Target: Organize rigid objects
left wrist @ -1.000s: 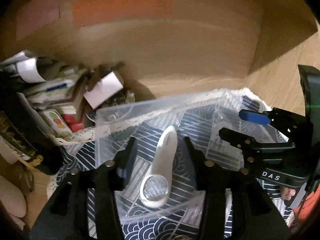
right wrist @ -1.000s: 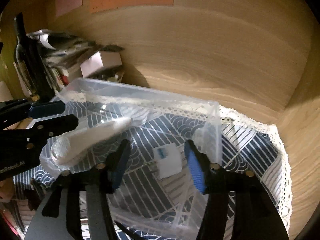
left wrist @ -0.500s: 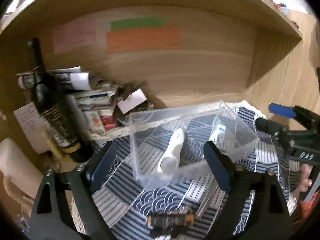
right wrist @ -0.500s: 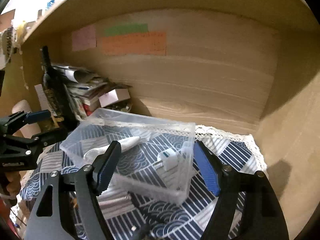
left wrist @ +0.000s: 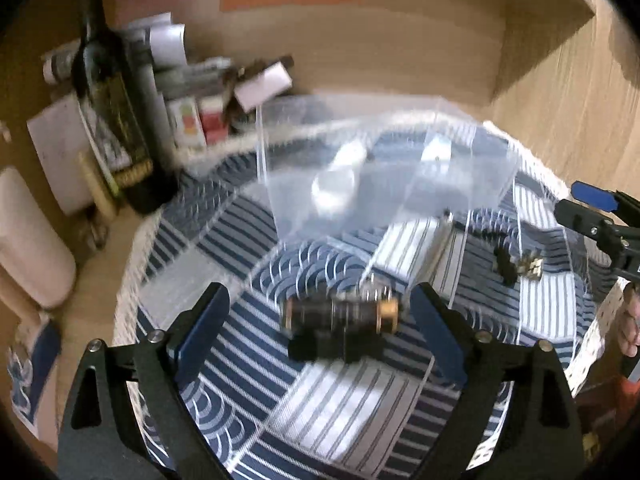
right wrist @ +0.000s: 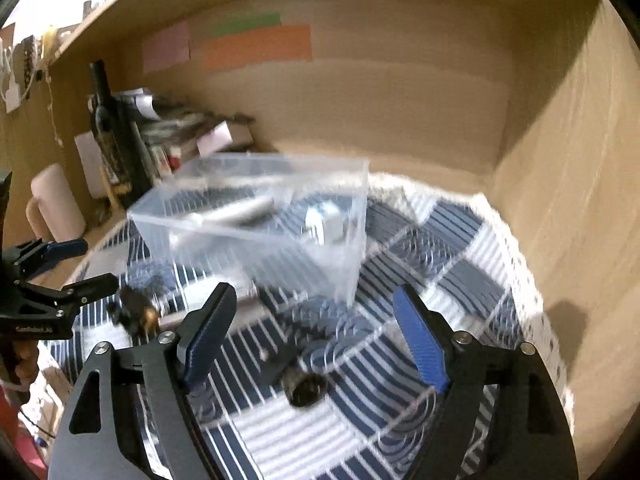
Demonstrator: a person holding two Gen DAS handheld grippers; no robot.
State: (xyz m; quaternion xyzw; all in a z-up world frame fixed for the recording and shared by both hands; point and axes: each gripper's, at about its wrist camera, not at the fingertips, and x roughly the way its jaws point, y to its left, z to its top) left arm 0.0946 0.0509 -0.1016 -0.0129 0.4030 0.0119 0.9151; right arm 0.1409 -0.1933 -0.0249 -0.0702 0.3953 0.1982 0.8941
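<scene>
Black-and-brass cylinder [left wrist: 340, 314] lies on the cloth directly between your left gripper [left wrist: 320, 332] jaws, long axis crosswise to them; both jaws spread, empty; right gripper [right wrist: 312, 340] farther.

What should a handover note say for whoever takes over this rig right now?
Left gripper: open, empty, hovering over the black-and-gold cylindrical object on the blue-and-white patterned cloth.
Right gripper: open, empty.
Clear plastic bin: on the cloth, holding a white oblong device and a small white plug-like item.
Done: two items binned.
Left: the cylinder and the small dark pieces beside the bin.
</scene>
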